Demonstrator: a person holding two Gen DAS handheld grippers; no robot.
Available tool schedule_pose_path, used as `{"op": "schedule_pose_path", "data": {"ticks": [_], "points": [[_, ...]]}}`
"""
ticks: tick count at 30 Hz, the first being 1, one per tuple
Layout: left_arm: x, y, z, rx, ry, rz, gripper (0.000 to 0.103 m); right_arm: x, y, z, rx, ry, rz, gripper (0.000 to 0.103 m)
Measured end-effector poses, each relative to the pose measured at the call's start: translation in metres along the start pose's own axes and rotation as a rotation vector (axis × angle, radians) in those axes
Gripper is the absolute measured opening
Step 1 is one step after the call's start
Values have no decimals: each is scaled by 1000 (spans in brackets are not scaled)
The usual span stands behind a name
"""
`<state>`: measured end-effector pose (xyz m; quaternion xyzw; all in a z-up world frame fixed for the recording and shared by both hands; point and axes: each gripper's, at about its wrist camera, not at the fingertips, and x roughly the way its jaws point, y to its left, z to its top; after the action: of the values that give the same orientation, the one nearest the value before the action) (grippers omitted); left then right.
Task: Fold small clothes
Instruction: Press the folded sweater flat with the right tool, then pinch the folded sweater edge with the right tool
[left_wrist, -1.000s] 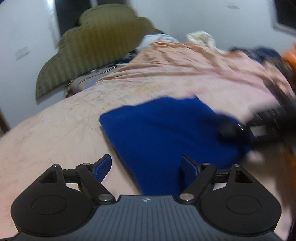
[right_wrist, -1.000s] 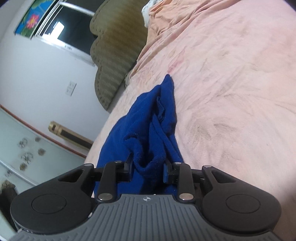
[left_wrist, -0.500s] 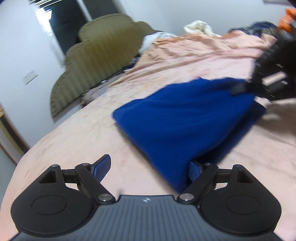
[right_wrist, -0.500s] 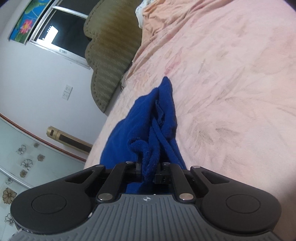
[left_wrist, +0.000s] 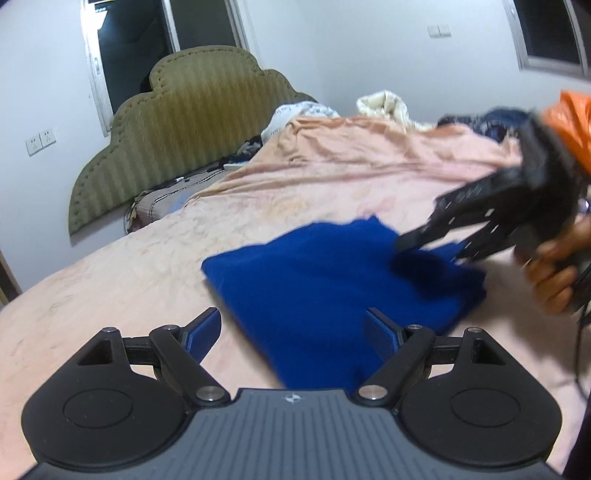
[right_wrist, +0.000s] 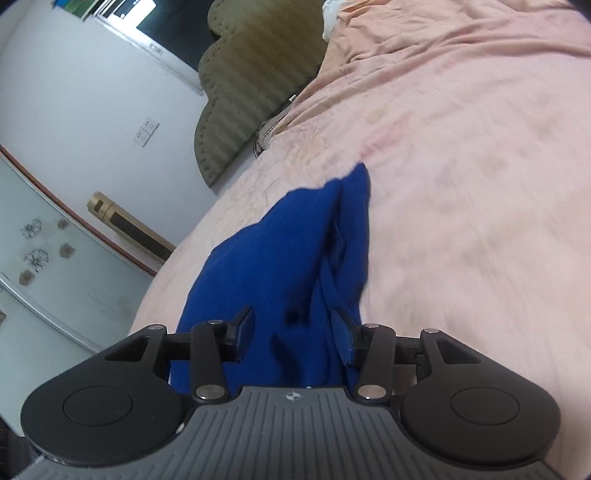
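A blue cloth (left_wrist: 332, 288) lies folded on the pink bedspread (left_wrist: 147, 266). My left gripper (left_wrist: 293, 332) is open, just above the cloth's near edge, holding nothing. My right gripper (right_wrist: 293, 330) is open, its fingers apart on either side of a bunched fold of the blue cloth (right_wrist: 295, 258). In the left wrist view the right gripper (left_wrist: 432, 251) hovers at the cloth's right edge, held by a hand (left_wrist: 557, 273).
An olive padded headboard (left_wrist: 177, 133) stands at the bed's far left. Piled clothes and pillows (left_wrist: 384, 105) lie at the bed's far side. An orange bag (left_wrist: 572, 122) is at the right. A wall with sockets (right_wrist: 147, 127) lies beyond the bed.
My right gripper, shut on the blue cloth half a second ago, has opened and let it go. The cloth has dropped flat on the bed. My left gripper has stayed open.
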<state>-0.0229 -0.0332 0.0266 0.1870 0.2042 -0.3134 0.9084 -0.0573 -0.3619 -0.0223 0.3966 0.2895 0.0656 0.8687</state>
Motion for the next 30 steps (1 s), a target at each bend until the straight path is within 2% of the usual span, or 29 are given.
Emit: {"op": "schedule_pose_path", "data": {"ticks": [2, 3, 4, 6, 12, 13, 15, 20, 23, 25, 27, 30], "points": [[7, -1, 5, -23, 3, -10, 85, 11, -2, 9, 3, 18, 30, 47], [12, -3, 7, -25, 7, -11, 85, 16, -4, 13, 6, 28, 35, 43], [16, -6, 7, -23, 10, -12, 85, 20, -5, 16, 8, 36, 31, 32], [25, -11, 8, -17, 30, -7, 85, 25, -7, 18, -4, 36, 4, 16], [40, -24, 0, 26, 85, -39, 85, 3, -8, 15, -17, -38, -34, 11], [42, -25, -2, 36, 98, -36, 85, 5, -10, 14, -11, -29, -42, 12], [42, -27, -7, 44, 107, -35, 85, 7, -15, 13, 2, -2, -43, 24], [43, -18, -14, 9, 138, -43, 85, -12, -6, 5, -63, -26, -60, 28], [42, -6, -9, -47, 121, -42, 85, -10, -5, 1, -105, 10, -105, 39], [45, 8, -5, -113, 118, -33, 85, -12, -9, 3, -82, 3, -90, 52], [51, 24, -1, -196, 130, -35, 85, -12, -13, 8, -56, -4, -68, 58], [67, 55, -2, -351, 164, -62, 85, -1, -15, 18, -83, 18, -78, 58]]}}
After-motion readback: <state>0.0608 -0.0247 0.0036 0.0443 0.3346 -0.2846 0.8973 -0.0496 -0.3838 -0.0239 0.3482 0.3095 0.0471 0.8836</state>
